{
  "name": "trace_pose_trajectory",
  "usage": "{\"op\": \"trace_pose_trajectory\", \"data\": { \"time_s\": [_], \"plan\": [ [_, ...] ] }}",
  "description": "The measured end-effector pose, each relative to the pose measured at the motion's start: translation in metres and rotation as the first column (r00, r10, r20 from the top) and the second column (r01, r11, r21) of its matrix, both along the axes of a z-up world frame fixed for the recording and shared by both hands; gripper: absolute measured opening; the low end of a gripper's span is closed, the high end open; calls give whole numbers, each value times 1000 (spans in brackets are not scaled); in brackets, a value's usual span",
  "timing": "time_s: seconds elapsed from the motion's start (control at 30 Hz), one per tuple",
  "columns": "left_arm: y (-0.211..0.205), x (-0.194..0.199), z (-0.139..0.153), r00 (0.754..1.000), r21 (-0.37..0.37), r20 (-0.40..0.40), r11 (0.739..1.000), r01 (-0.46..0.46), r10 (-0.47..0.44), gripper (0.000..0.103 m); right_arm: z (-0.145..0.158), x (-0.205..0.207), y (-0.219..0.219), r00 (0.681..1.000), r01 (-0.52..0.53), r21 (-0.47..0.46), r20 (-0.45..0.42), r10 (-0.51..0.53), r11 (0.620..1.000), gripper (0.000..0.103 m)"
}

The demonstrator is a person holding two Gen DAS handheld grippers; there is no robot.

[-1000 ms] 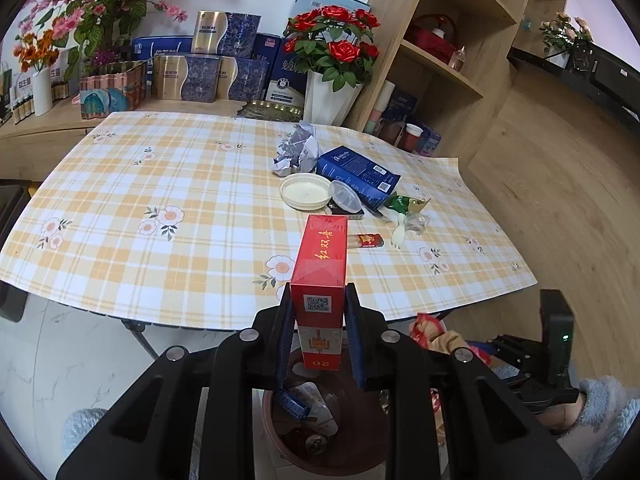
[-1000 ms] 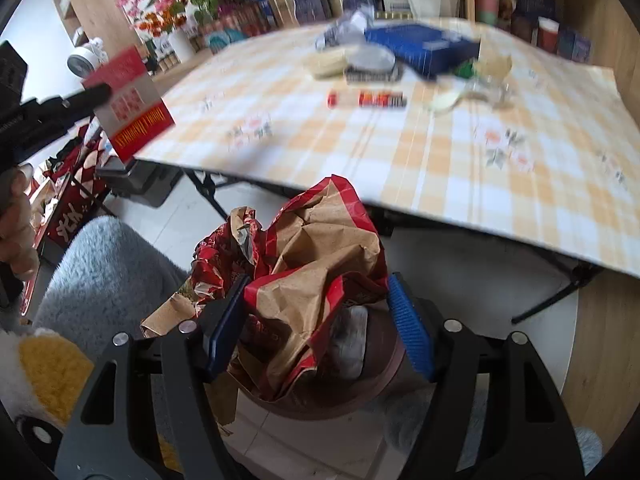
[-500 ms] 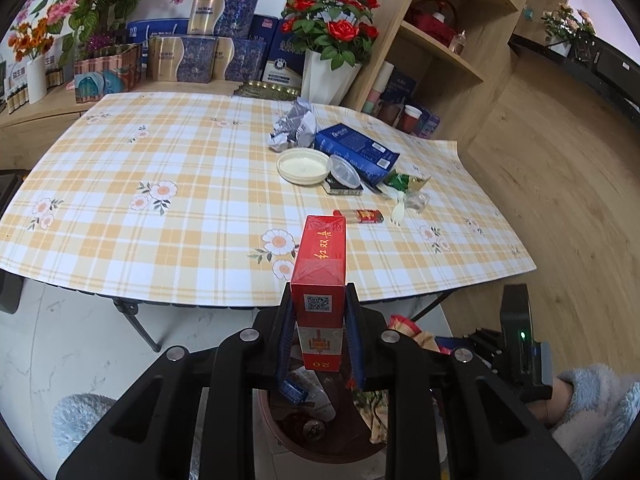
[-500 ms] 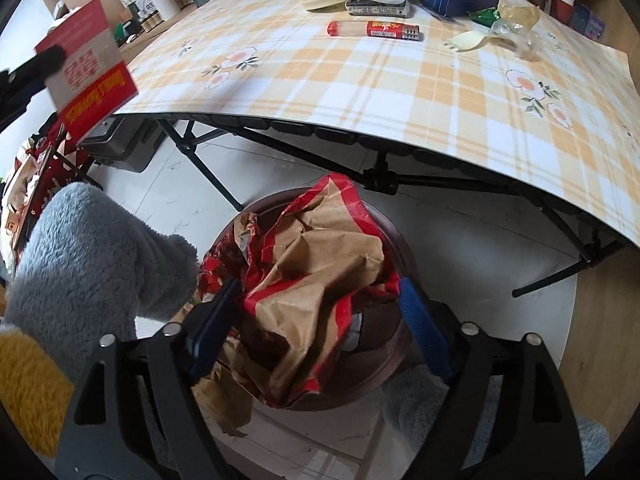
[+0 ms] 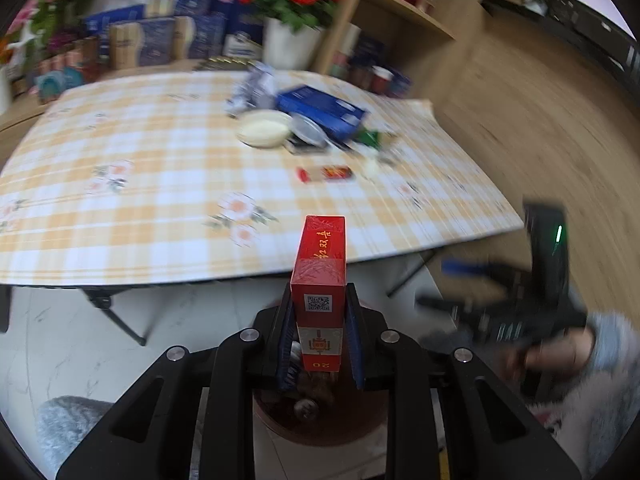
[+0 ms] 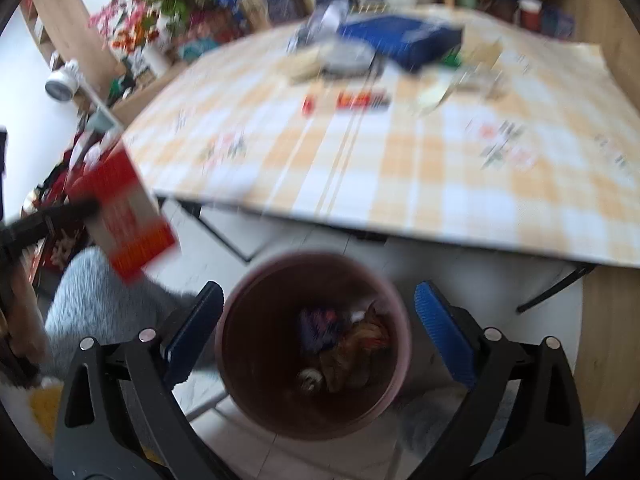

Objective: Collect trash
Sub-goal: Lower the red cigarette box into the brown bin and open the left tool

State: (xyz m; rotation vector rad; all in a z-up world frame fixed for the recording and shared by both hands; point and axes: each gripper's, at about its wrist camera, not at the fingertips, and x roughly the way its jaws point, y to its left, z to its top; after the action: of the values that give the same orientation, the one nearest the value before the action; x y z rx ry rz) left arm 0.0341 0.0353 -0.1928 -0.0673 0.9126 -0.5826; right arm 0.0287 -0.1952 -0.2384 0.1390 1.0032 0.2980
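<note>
My left gripper [image 5: 319, 334] is shut on a red cigarette box [image 5: 320, 280], held upright above the brown trash bin [image 5: 280, 424] on the floor; the box also shows at the left of the right wrist view [image 6: 120, 208]. My right gripper [image 6: 316, 328] is open and empty, straddling the bin [image 6: 240, 380] from above. Crumpled paper and wrappers [image 6: 352, 348] lie in the bin. On the checked table [image 6: 400, 168] lie a red tube [image 6: 348, 101], a blue box [image 6: 400, 38], lids and wrappers.
The table [image 5: 140, 200] stands just beyond the bin, with folding legs [image 5: 116, 320] below. Gift boxes and a vase of red roses [image 5: 292, 20] stand at its back. Wooden shelves [image 5: 400, 20] rise at the right. The right gripper [image 5: 520, 308] shows at right.
My right gripper has opened and the crumpled red-and-brown paper has dropped into the bin. Both views are blurred with motion. My left gripper still holds the red box, now nearer over the bin.
</note>
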Motion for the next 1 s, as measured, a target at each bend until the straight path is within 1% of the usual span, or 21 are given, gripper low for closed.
{"op": "trace_pose_trajectory", "data": {
  "time_s": [0.07, 0.17, 0.33, 0.4, 0.53, 0.6, 0.7, 0.87, 0.93, 0.97, 1.0],
  "plan": [
    [-11, -2, -5, 999, 23, -6, 998, 52, -52, 23, 14, 2, -8, 999, 27, -6, 40, -27, 1000, 95],
    [-23, -3, -15, 994, 43, -35, 994, 105, -103, 23, 41, 4, -22, 991, 66, -26, 114, -63, 997, 95],
    [-33, 1, -31, 987, 61, -85, 988, 142, -137, 23, 72, 8, -37, 975, 107, -42, 202, -97, 993, 96],
    [-35, 3, -37, 984, 70, -107, 986, 151, -143, 23, 78, 4, -42, 969, 122, -32, 219, -112, 992, 96],
    [-38, 7, -51, 976, 92, -164, 982, 162, -146, 23, 84, 3, -50, 965, 147, -21, 225, -139, 989, 96],
    [-38, 7, -55, 972, 88, -181, 982, 170, -152, 23, 83, 3, -51, 965, 149, -18, 219, -141, 989, 96],
    [-40, 7, -59, 967, 89, -196, 980, 180, -160, 23, 80, 3, -50, 967, 150, -29, 211, -141, 988, 96],
    [-44, 5, -63, 960, 81, -210, 976, 204, -183, 23, 77, 3, -51, 968, 158, -21, 199, -150, 987, 96],
    [-46, 4, -63, 959, 89, -211, 974, 210, -187, 27, 76, 3, -51, 969, 156, -20, 197, -149, 988, 96],
    [-47, 4, -64, 959, 93, -213, 973, 211, -187, 31, 76, 3, -51, 969, 156, -20, 196, -149, 988, 96],
    [-47, 4, -64, 959, 95, -213, 973, 209, -185, 42, 76, 3, -50, 970, 155, -20, 194, -148, 988, 96]
  ]
}}
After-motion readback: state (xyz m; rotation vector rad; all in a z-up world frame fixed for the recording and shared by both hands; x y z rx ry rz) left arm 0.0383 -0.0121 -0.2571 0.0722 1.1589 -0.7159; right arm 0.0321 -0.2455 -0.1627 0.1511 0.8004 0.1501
